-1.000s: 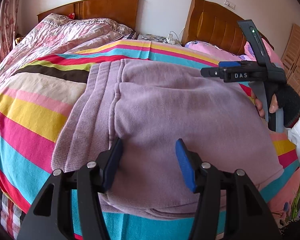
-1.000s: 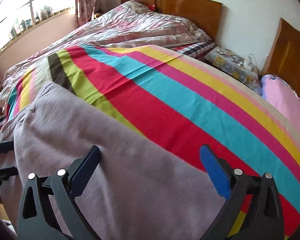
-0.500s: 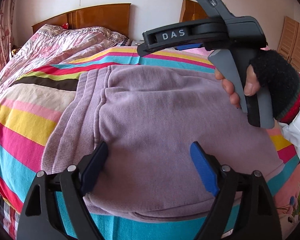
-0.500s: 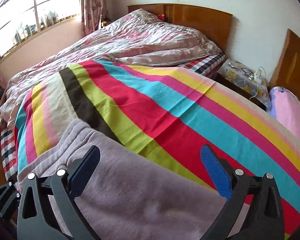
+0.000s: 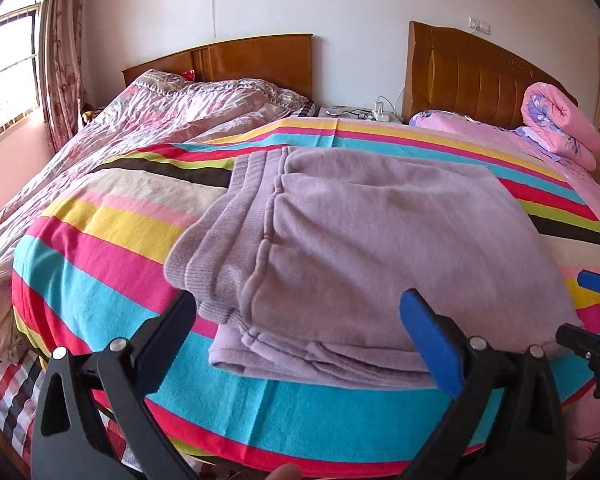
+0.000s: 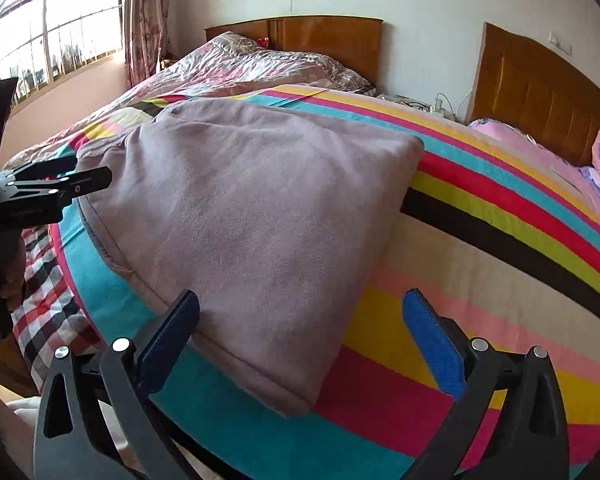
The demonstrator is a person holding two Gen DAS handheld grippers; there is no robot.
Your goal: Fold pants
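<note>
The lilac pants (image 5: pixel 364 248) lie folded into a thick rectangular stack on the striped blanket (image 5: pixel 100 240), ribbed waistband to the left. They also show in the right wrist view (image 6: pixel 252 216). My left gripper (image 5: pixel 300 320) is open and empty, held just off the stack's near edge. My right gripper (image 6: pixel 300 316) is open and empty, off the stack's near right corner. The right gripper's fingertips (image 5: pixel 592 284) show at the right edge of the left wrist view. The left gripper's body (image 6: pixel 44 192) shows at the left of the right wrist view.
A crumpled pink floral quilt (image 5: pixel 160 120) covers the far left bed. Two wooden headboards (image 5: pixel 480 76) stand against the wall, with a nightstand with cables (image 5: pixel 360 114) between them. A rolled pink quilt (image 5: pixel 560 124) lies at far right. A window (image 6: pixel 52 40) is at left.
Both grippers have pulled back from the pants toward the bed's near edge. The right gripper has left its place above the stack and now sits at the right. The pants lie still.
</note>
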